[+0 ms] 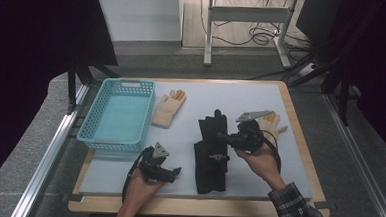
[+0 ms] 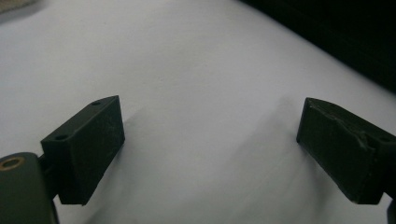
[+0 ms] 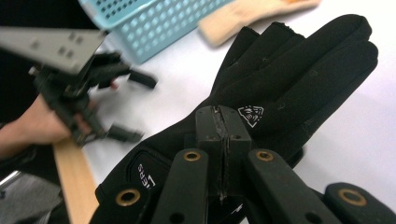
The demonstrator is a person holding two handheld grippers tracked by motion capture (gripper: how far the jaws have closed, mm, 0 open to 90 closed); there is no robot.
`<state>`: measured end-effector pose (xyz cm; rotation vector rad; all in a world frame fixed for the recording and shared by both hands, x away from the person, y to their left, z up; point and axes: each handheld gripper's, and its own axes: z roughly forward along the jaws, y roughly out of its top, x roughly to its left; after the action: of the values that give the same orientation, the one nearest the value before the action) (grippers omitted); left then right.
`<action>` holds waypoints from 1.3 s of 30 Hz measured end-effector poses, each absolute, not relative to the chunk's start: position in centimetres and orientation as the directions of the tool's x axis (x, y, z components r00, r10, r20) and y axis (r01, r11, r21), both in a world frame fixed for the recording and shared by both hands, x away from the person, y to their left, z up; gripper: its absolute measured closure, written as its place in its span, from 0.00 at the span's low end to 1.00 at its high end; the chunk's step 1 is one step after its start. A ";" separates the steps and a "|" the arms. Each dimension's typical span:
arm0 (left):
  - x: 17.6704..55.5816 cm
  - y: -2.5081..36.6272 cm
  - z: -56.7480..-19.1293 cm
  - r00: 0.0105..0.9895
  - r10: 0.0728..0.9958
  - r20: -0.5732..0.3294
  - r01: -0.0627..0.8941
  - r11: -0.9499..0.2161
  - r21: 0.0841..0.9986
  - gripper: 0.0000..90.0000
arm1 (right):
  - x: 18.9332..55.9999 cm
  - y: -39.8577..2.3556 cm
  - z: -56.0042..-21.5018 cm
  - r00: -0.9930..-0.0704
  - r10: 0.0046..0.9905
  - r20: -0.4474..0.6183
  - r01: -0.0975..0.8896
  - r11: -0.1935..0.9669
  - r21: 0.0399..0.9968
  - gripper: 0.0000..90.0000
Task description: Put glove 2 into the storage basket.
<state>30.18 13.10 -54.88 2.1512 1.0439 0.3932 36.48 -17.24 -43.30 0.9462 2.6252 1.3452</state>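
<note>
jaws closed over black glove

Black glove with small white logo, lying flat mid-table, apparently over a second glove

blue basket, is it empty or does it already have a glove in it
Empty: the high view shows the blue basket's bare floor, while the cream glove and black gloves lie outside on the table.

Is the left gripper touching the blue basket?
Apart. The high view shows bare mat between the left gripper and the blue basket.
</note>
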 end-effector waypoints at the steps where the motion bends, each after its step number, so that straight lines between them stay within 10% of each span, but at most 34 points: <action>1: 30.2 13.1 -54.9 0.629 0.777 -0.031 0.564 -0.428 0.707 0.09 | 36.5 -17.2 -43.3 -0.813 0.536 0.228 0.498 0.437 0.749 0.97; 18: 30.2 13.1 -54.9 0.629 0.777 -0.029 0.562 -0.428 0.708 0.09 | 34.5 -16.6 -48.9 -0.797 0.548 0.254 0.541 0.463 0.702 0.95; 28: 30.2 13.1 -54.9 0.627 0.778 -0.031 0.564 -0.426 0.707 0.09 | 34.3 -18.5 -49.0 -0.781 0.586 0.214 0.528 0.437 0.728 0.68; 39: 30.2 13.1 -54.9 0.626 0.779 -0.032 0.565 -0.425 0.708 0.09 | 33.1 -21.5 -50.9 -0.781 0.597 0.181 0.525 0.471 0.708 0.93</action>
<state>30.15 13.09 -54.89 2.1483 1.0477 0.3944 33.08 -21.46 -50.86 1.0006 2.6155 1.2095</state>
